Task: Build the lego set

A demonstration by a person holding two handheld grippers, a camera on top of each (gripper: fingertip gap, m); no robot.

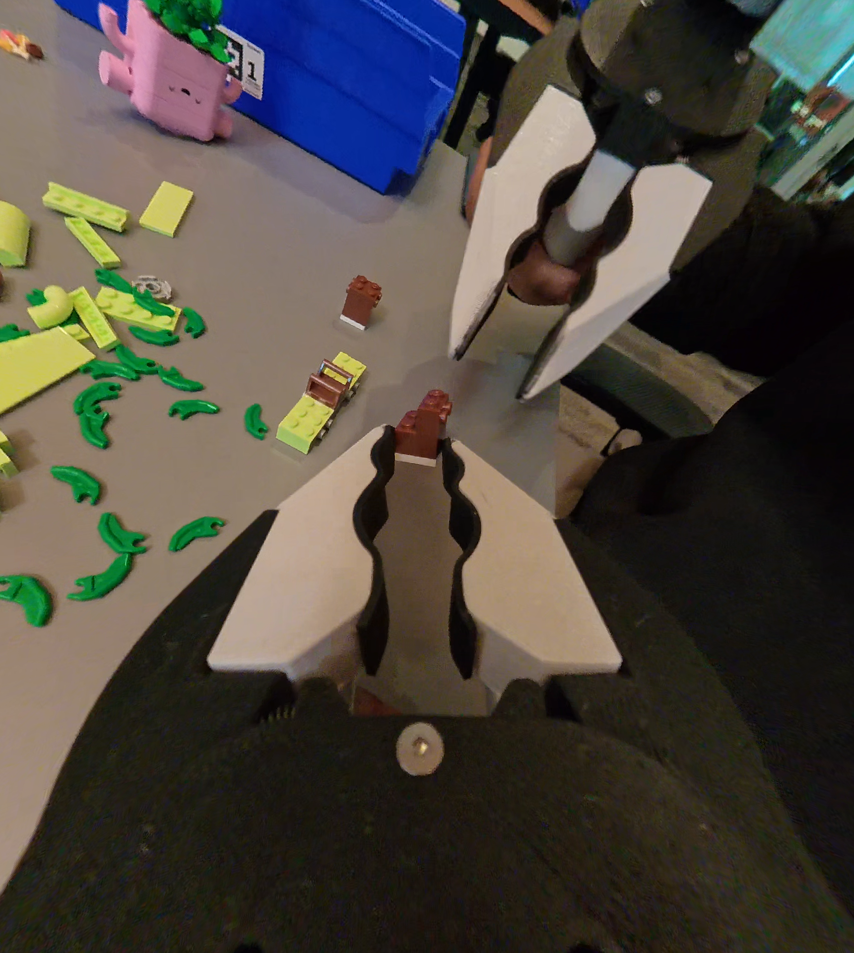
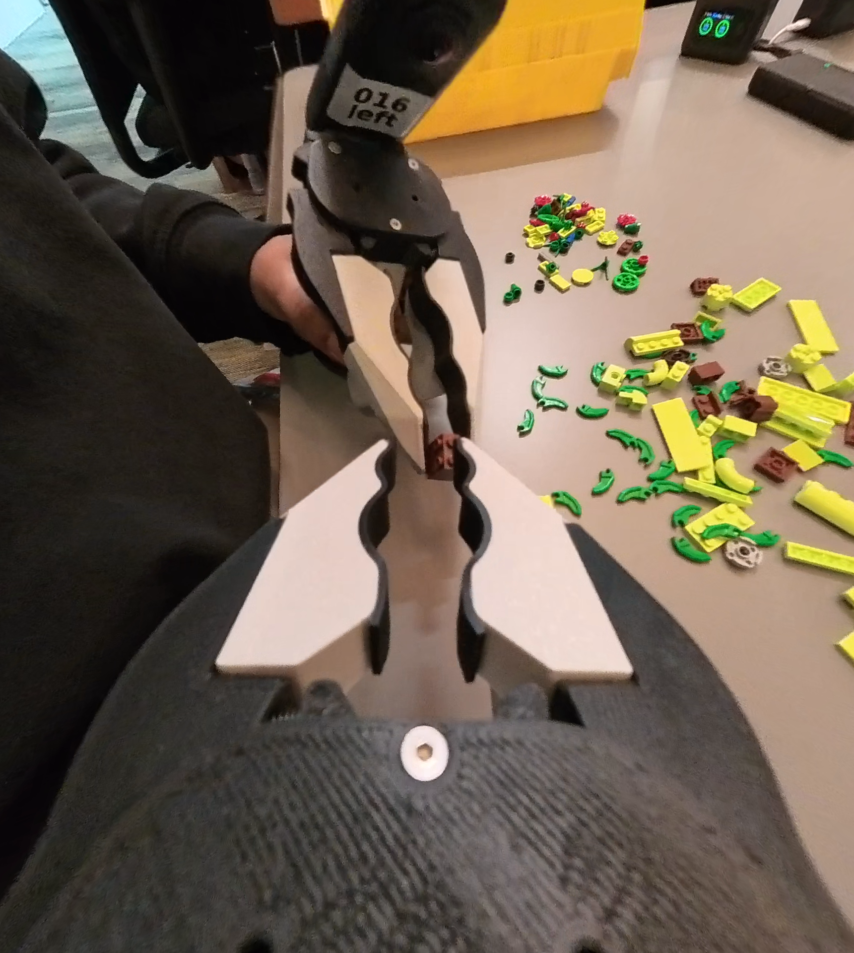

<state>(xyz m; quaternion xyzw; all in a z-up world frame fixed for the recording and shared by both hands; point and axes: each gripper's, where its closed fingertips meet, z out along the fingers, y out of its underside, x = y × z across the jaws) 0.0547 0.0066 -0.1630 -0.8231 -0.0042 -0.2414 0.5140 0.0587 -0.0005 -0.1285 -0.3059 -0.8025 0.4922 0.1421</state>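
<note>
Right now you are mid-assembly, holding one small sub-part in the air above the desk [image 1: 270,216] edge. Your left tongs [image 1: 417,443] are pinched on a brown stack [image 1: 423,425]: reddish-brown bricks stepped in two levels, studs upward, with a thin white plate beneath. Your right tongs [image 1: 491,374], seen from the left wrist view, stand slightly parted just beyond the brown stack with nothing at their tips. Deeper between them sit a brown rounded form and a pale cylinder, but whether those are gripped or simply lie behind, I cannot tell.

The step in hand looks like handing over or bracing the brown stack between the two tongs. The next move probably calls for bringing your right tongs squarely round the stack's free upper end, closing before the left lets go.

A twin brown pillar [image 1: 361,307] stands upright on the desk well beyond the brown stack. A lime-and-brown assembly [image 1: 321,402] lies to the stack's left. Farther left lie scattered green leaf pieces [image 1: 187,533] and lime plates [image 1: 15,374].
</note>
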